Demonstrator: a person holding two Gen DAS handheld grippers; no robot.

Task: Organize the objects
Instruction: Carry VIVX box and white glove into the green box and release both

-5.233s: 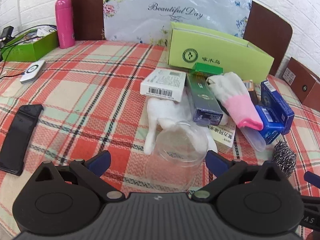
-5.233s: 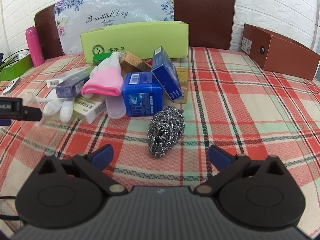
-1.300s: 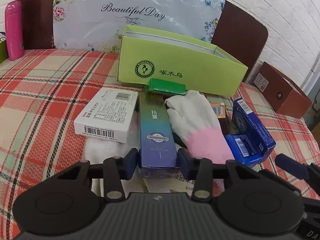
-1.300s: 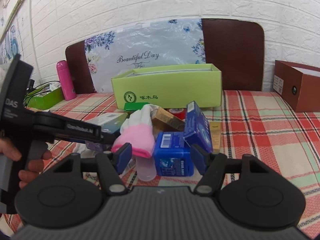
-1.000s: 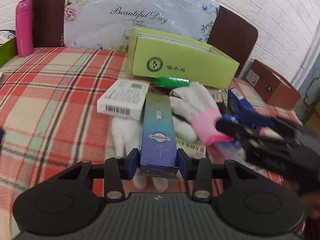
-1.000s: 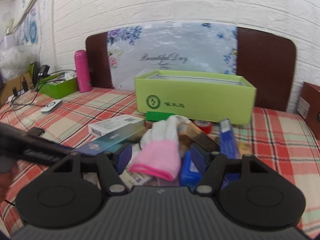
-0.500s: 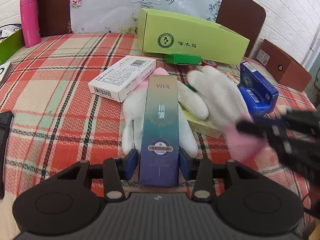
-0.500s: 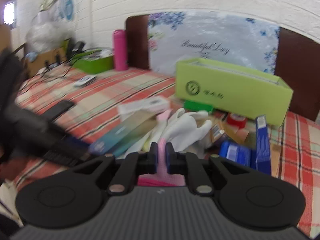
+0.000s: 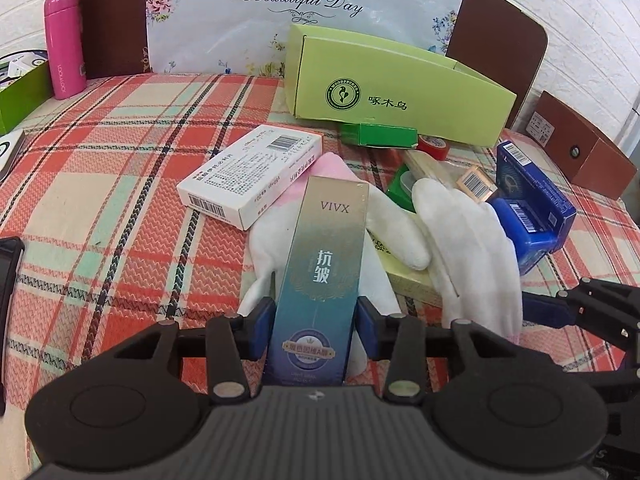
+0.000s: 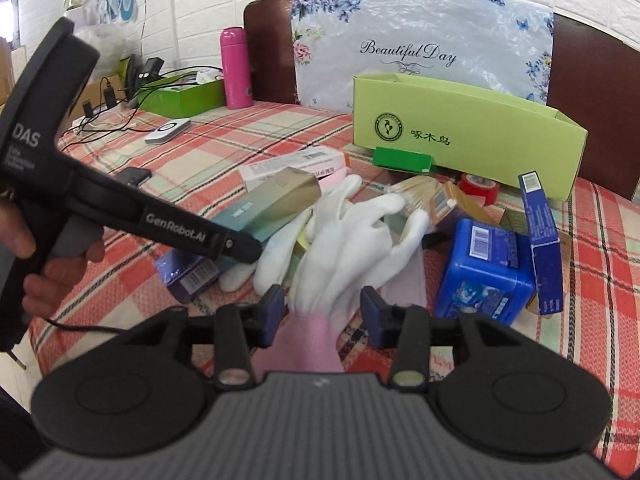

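Observation:
My left gripper (image 9: pixel 316 320) is shut on the near end of a long teal-and-gold VIVX box (image 9: pixel 328 248), which it holds tilted above the pile; the right wrist view shows this box (image 10: pixel 272 204) raised at the left. A white glove with a pink cuff (image 10: pixel 352 240) lies over the pile. Its cuff sits between the pads of my right gripper (image 10: pixel 322 312), whose jaws are opening and stand clear of the cloth. A second white glove (image 9: pixel 264 248) lies under the box. An open light-green carton (image 9: pixel 400 80) stands behind the pile.
Around the gloves lie a white medicine box (image 9: pixel 252 172), a small green box (image 9: pixel 378 134), red tape (image 9: pixel 434 146), a blue jar (image 10: pixel 480 264) and blue cartons (image 9: pixel 528 208). A pink flask (image 9: pixel 64 40) stands far left, a brown box (image 9: pixel 580 144) far right, a phone (image 9: pixel 8 272) at the left edge.
Half a second ago my right gripper was shut on the glove's pink cuff; now its jaws stand apart and the glove rests on the pile. The left gripper still holds the VIVX box.

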